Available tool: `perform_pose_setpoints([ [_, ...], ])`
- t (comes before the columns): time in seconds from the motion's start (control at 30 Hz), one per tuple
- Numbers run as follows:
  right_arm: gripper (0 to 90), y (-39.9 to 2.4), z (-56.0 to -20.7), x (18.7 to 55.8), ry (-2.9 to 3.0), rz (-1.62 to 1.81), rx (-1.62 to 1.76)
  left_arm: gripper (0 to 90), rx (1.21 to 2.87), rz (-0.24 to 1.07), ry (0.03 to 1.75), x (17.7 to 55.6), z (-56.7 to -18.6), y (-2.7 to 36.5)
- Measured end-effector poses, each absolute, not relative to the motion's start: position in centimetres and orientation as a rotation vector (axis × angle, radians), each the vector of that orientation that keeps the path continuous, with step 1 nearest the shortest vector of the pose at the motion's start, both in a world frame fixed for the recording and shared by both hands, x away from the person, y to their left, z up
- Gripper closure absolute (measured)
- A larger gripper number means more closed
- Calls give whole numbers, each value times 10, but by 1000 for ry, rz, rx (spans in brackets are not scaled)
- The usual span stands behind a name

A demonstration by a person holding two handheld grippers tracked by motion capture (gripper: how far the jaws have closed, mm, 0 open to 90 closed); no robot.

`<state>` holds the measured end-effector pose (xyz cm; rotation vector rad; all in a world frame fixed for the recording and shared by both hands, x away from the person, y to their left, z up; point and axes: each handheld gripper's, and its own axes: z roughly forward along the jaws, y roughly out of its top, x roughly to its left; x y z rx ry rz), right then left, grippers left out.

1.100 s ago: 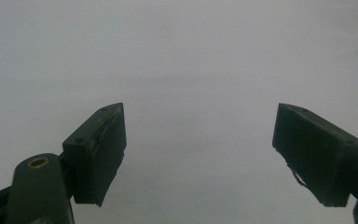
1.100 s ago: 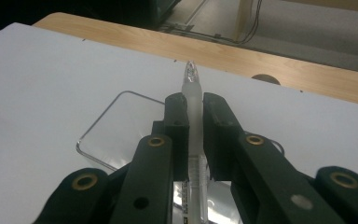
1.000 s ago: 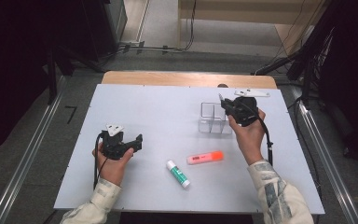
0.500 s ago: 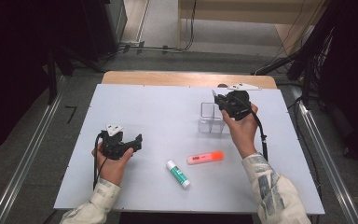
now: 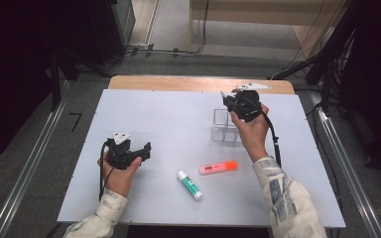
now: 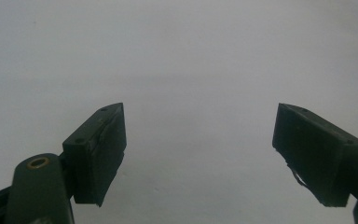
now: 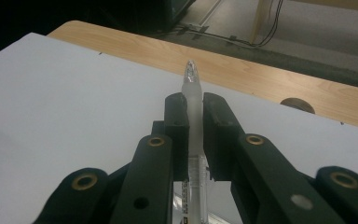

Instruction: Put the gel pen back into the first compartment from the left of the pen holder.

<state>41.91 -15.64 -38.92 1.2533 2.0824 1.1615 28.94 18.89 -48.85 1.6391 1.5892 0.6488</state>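
Pen: slim clear plastic pen (image 7: pixel 193 126) clamped in right gripper (image 5: pixel 241 105), long axis along jaws, just above clear plastic organiser (image 5: pixel 224 125); left gripper (image 5: pixel 129 153) open, idle, farther off.

High view: overhead from near side, facing far and down on white table (image 5: pixel 178 119). Gripper views: close, low along own jaws; all share tabletop.

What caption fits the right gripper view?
Right gripper clamps a clear pen, tip pointing out over the white table.
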Motion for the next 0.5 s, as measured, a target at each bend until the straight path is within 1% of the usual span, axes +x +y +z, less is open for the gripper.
perform_pose_setpoints([
  [0.5,792,-138,-388,437,2091,1178,1260,178,1638,648,1590,290,-489,190],
])
